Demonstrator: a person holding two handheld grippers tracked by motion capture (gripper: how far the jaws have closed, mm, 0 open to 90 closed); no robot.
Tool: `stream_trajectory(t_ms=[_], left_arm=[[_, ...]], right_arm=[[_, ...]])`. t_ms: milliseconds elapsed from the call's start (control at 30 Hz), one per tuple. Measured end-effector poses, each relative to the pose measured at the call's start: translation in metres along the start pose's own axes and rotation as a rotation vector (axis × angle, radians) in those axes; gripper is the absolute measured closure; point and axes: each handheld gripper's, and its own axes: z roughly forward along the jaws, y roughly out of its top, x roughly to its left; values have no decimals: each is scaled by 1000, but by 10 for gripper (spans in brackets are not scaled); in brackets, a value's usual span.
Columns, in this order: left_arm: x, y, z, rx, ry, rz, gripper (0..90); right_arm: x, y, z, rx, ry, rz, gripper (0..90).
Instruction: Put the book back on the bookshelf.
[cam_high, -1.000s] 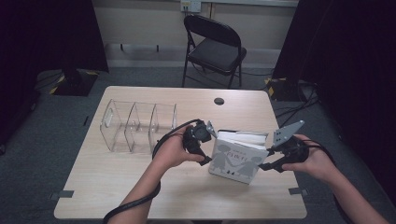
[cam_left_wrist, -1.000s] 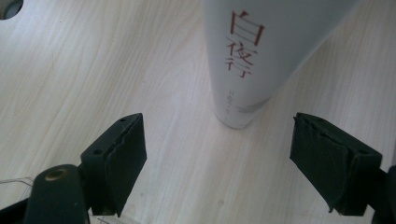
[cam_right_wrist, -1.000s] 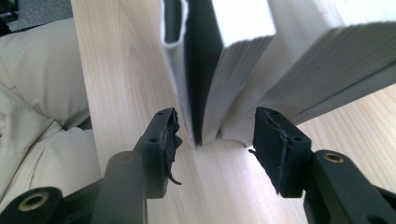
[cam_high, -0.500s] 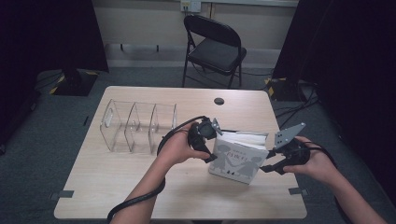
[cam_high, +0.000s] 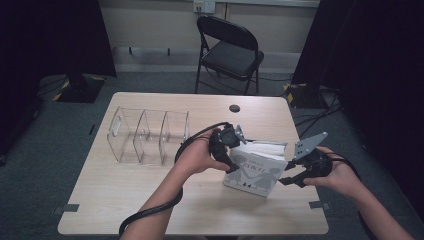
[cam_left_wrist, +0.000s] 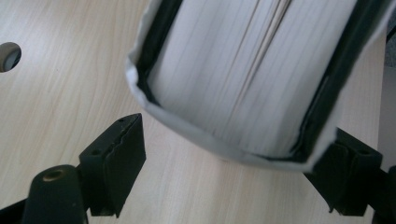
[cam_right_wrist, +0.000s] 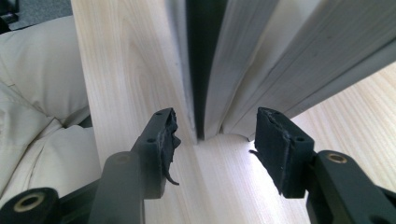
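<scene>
A thick book (cam_high: 255, 170) with a white cover and dark figures on it stands tilted on the wooden table (cam_high: 150, 200), right of the middle. My left gripper (cam_high: 231, 162) is at the book's left end. In the left gripper view the page block (cam_left_wrist: 243, 70) hangs between the jaws of the left gripper (cam_left_wrist: 238, 135); one pad is clear of it and the other sits under its cover edge, so the gripper is open. My right gripper (cam_high: 286, 177) is at the book's right end. In the right gripper view the book's lower corner (cam_right_wrist: 261, 56) lies just beyond the open right gripper (cam_right_wrist: 217, 116), with gaps on both sides.
A clear plastic organiser (cam_high: 147, 135) with three compartments stands on the left half of the table. A round cable hole (cam_high: 234, 108) is near the far edge. A black folding chair (cam_high: 227, 50) stands beyond the table. Pale cloth (cam_right_wrist: 37, 93) lies past the table's edge.
My left gripper has shifted a little to the right and up along the book's left end. The right gripper and the book have stayed about where they were.
</scene>
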Motion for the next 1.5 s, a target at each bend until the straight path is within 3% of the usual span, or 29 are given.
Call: stream_trajectory(t_ms=[33,167,300,533,833,1033,1100,1500], left_arm=[[0,2,-1,-5,13,20,179],[0,6,-2,-23,10,34,197],[-5,11,-2,-23,-4,92,342],[-7,13,-5,-2,-28,53,390],[-23,12,-16,49,-62,5,501],[-30,14,-18,73,-49,10,515],[-30,15,-17,81,-49,-6,509],[-23,13,-15,55,-36,6,483]], right_arm=[[-1,0,1,-6,7,-8,480],[0,1,2,2,6,-3,481],[-1,1,1,-9,5,4,479],[-2,-2,2,-11,-5,11,477],[-4,-3,6,-18,1,20,470],[-5,-3,7,-26,-1,25,466],[-5,-3,7,-29,-1,26,465],[-5,-6,11,-33,-1,34,455]])
